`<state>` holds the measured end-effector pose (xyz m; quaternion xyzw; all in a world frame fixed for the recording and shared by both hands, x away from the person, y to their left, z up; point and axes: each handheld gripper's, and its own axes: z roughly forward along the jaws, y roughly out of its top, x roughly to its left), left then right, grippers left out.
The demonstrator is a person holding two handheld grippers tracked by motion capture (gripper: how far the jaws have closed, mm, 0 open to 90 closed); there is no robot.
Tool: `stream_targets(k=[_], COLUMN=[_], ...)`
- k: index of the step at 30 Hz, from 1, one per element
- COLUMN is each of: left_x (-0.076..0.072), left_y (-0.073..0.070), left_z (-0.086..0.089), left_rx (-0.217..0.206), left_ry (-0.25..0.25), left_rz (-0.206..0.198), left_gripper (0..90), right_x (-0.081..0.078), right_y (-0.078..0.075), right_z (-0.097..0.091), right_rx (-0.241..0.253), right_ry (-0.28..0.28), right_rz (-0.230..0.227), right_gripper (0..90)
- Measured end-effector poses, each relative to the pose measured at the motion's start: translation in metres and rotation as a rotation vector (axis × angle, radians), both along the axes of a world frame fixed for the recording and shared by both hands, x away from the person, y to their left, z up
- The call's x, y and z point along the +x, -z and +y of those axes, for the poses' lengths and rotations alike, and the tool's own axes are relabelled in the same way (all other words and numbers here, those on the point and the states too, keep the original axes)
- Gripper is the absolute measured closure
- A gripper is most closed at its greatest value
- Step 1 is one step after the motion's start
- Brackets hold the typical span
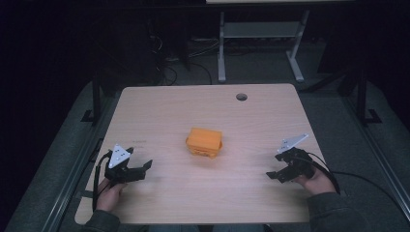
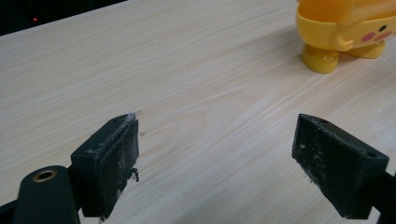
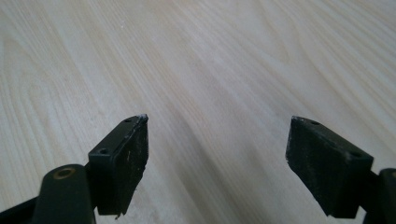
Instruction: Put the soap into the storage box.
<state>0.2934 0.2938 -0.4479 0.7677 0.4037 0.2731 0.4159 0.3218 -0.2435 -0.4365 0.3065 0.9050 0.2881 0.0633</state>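
Left claw (image 1: pixel 140 166) & right claw (image 1: pixel 273 175) both wide open, empty, either side of orange toy (image 1: pixel 204 142).

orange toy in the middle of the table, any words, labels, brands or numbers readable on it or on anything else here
None can be read.
The orange toy carries no text, just pink cheek spots and a dark dot, seen in the left gripper view.
The wooden table has a faint dark mark near the left gripper, too small to read.
The right gripper shows no lettering.
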Motion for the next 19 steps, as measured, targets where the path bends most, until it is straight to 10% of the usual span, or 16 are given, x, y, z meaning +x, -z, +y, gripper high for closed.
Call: stream_targets(k=[19], left_x=[0.000], left_y=[0.001], left_z=[-0.002], left_rx=[0.015], left_ry=[0.012], left_rz=[0.004], left_gripper=[14.0], right_x=[-0.039], right_y=[0.017], right_z=[-0.017], right_rx=[0.043], right_ry=[0.077], right_rz=[-0.051], right_gripper=[20.4])
